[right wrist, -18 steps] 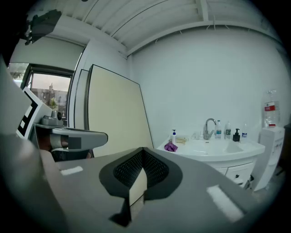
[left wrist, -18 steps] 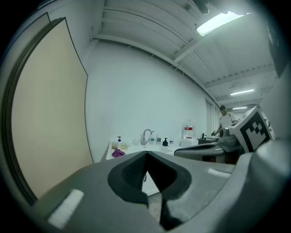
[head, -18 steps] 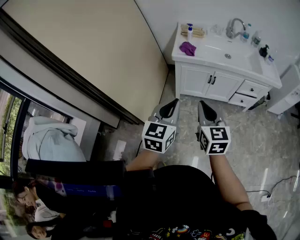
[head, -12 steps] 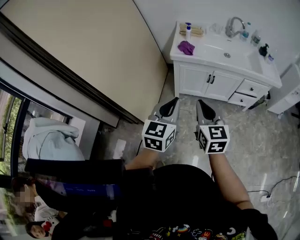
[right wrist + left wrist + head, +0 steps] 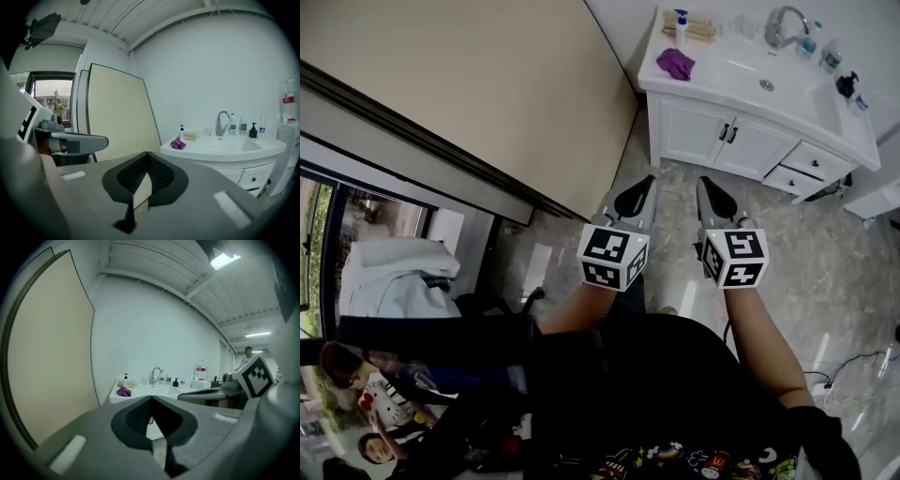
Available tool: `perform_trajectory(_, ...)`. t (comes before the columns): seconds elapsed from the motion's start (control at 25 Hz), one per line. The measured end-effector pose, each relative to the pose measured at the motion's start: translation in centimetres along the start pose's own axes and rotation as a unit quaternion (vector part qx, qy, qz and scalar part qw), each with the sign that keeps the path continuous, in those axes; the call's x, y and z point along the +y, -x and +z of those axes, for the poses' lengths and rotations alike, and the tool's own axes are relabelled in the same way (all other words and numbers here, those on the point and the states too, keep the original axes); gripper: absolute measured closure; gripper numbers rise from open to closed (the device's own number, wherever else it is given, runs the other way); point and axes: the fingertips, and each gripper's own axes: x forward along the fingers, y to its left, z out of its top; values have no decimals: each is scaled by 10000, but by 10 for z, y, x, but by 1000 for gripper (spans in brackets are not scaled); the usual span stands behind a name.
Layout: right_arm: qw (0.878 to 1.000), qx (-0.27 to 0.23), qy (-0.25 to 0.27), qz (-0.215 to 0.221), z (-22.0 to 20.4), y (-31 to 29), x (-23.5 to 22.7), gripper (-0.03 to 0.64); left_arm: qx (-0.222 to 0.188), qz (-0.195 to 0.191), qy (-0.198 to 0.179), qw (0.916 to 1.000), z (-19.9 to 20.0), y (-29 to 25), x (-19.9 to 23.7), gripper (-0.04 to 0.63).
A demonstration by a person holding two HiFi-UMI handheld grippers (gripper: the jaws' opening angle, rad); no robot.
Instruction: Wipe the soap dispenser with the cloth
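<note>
The soap dispenser (image 5: 681, 26), a white bottle with a blue pump, stands at the back left corner of the white vanity top (image 5: 722, 84). It also shows small in the left gripper view (image 5: 125, 379) and the right gripper view (image 5: 181, 132). The purple cloth (image 5: 676, 64) lies crumpled just in front of it (image 5: 123, 392) (image 5: 177, 144). My left gripper (image 5: 651, 178) and right gripper (image 5: 703, 181) are held side by side over the floor, well short of the vanity. Both are shut and hold nothing (image 5: 151, 398) (image 5: 147, 153).
A faucet (image 5: 780, 23), a sink basin (image 5: 766, 84), small bottles and a black pump bottle (image 5: 847, 86) share the countertop. Cabinet doors and drawers (image 5: 727, 145) face me. A large beige panel (image 5: 487, 84) runs along the left. People sit at lower left (image 5: 384, 412).
The vanity has shifted up and slightly right in the head view as the person moves over the floor. Both grippers stay shut and side by side.
</note>
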Motion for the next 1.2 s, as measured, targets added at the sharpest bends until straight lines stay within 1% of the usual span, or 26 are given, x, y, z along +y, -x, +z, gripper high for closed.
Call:
perform_trajectory(0.12,10000,68,26,-19,-4,-50,-20,592,78,25,109,9999,-10,-42,36,595)
perform_trajectory(0.24,9997,124,104,-173,0,-105,-44,591,76,-200,156,9997,-8,-103,71,595)
perform_trajectory(0.32,9993,166,152,-282,12,-153,-60,591,67,-365,151,9992,5,-151,105,595)
perform_trajectory(0.44,9986,234,82,-464,39,-225,-88,591,48,-645,11,9979,39,-221,151,595)
perform_trajectory(0.56,9977,293,157,-588,61,-278,-114,583,21,-922,-138,9956,66,-276,176,595)
perform_trajectory(0.64,9972,413,182,-600,64,-308,-128,566,109,-964,-145,9952,71,-305,190,595)
perform_trajectory(0.76,9960,704,174,-525,58,-346,-157,532,300,-903,-66,9954,70,-341,201,595)
perform_trajectory(0.88,9951,915,104,-366,52,-384,-189,506,466,-718,-12,9963,66,-376,210,595)
perform_trajectory(1.04,9926,1212,41,-17,34,-413,-209,489,679,-239,133,9973,53,-405,225,595)
perform_trajectory(1.12,9902,1380,58,193,22,-426,-216,476,701,18,179,9974,51,-416,233,595)
perform_trajectory(1.2,9880,1509,131,307,13,-444,-224,462,702,187,206,9971,50,-429,243,595)
